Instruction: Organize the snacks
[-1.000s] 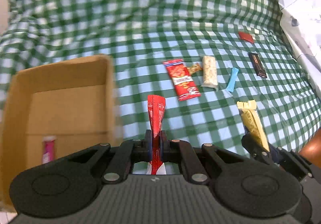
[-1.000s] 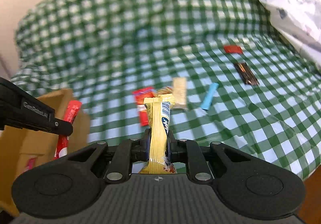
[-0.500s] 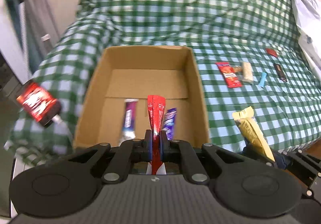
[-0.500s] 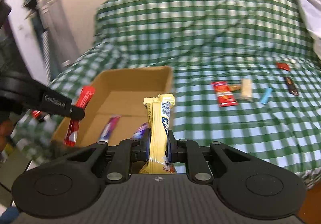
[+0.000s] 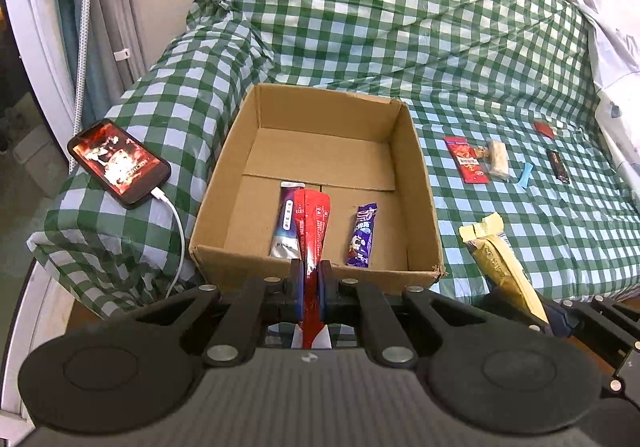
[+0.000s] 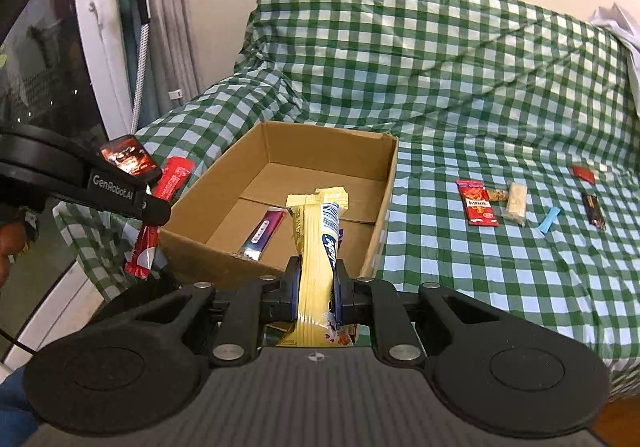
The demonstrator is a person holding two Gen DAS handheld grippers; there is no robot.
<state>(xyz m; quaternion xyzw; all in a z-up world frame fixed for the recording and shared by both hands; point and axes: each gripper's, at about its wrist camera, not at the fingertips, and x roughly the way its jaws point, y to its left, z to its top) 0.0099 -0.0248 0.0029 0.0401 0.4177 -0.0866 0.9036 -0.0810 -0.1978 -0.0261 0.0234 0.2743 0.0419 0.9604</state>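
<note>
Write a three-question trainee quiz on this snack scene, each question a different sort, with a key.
1. True or false: the left claw is shut on a red snack.
2. How many snacks lie inside the box? A) none B) two C) five
3. Fill in: the right claw grips a ____ bar.

Key: 1 true. 2 B: a silver-purple stick and a purple bar. 3 yellow.

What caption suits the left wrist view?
Left gripper holds a red snack packet above the open cardboard box.
</note>
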